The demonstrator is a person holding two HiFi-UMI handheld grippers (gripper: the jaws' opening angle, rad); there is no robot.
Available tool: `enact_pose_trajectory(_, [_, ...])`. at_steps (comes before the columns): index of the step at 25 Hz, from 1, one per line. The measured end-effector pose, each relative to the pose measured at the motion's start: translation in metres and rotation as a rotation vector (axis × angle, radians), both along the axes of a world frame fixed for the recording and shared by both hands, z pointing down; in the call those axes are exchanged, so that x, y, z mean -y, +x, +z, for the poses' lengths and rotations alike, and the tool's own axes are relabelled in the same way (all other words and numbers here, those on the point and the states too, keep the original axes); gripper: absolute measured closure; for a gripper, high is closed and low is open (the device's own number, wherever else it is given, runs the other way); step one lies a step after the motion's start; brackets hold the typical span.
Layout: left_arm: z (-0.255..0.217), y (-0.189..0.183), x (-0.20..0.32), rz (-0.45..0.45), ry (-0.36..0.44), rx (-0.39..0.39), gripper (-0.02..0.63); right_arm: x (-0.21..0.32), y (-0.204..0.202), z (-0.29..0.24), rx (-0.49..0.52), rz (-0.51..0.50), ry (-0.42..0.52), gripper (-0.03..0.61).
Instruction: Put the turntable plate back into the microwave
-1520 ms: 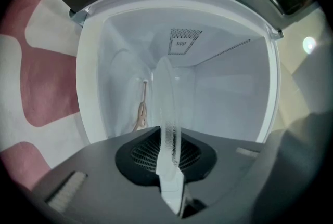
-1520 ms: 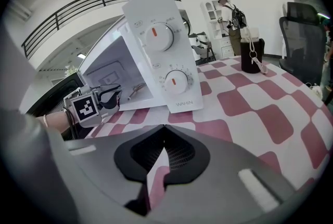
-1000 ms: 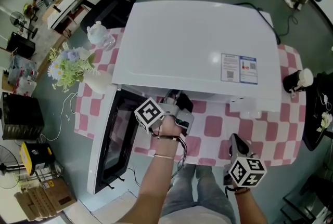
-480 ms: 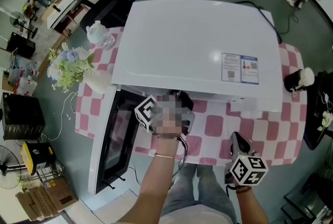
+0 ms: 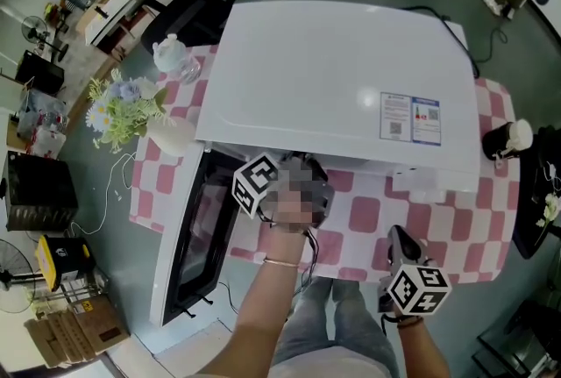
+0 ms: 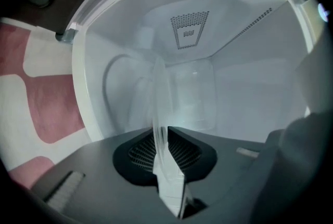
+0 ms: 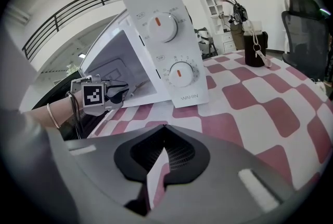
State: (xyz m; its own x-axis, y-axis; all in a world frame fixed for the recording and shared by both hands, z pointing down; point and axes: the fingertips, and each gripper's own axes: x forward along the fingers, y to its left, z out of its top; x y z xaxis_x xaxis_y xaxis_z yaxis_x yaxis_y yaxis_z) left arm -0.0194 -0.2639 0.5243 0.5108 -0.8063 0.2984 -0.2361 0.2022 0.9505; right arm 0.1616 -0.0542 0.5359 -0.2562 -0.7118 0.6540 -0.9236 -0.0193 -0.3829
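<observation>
The white microwave [image 5: 333, 78] stands on the checked table with its door [image 5: 188, 236] swung open to the left. My left gripper [image 5: 298, 170] reaches into the opening. In the left gripper view the clear glass turntable plate [image 6: 158, 108] stands edge-on between the jaws of my left gripper [image 6: 162, 137], inside the white cavity [image 6: 250, 88]. Those jaws have just been opening slightly, with the plate's rim still clamped between them. My right gripper [image 5: 396, 236] hovers over the table's front edge, shut and empty. In the right gripper view my right gripper [image 7: 164, 132] faces the control panel [image 7: 169, 41].
A pink and white checked cloth [image 5: 368, 214] covers the table. A vase of flowers [image 5: 123, 109] and a glass teapot [image 5: 171, 56] stand at the left of the microwave. A black cup [image 5: 500, 139] sits at the right end. Chairs and desks stand beyond.
The left gripper has tilted a little at the microwave's mouth. The right gripper has kept still.
</observation>
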Motion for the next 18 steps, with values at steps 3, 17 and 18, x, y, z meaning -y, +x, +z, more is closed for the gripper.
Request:
enact_pose_trajectory(3, [0.000, 0.000, 0.000, 0.004, -0.001, 0.040, 0.564, 0.000, 0.000, 0.000, 0.000, -0.001, 0.001, 0.569])
enact_pose_trajectory(17, [-0.013, 0.015, 0.001, 0.145, 0.051, 0.284, 0.373, 0.001, -0.002, -0.006, 0.037, -0.002, 0.006, 0.568])
enact_pose_trajectory(18, [-0.014, 0.016, 0.001, 0.166, 0.065, 0.321, 0.373, 0.001, -0.002, -0.006, 0.037, -0.002, 0.007, 0.568])
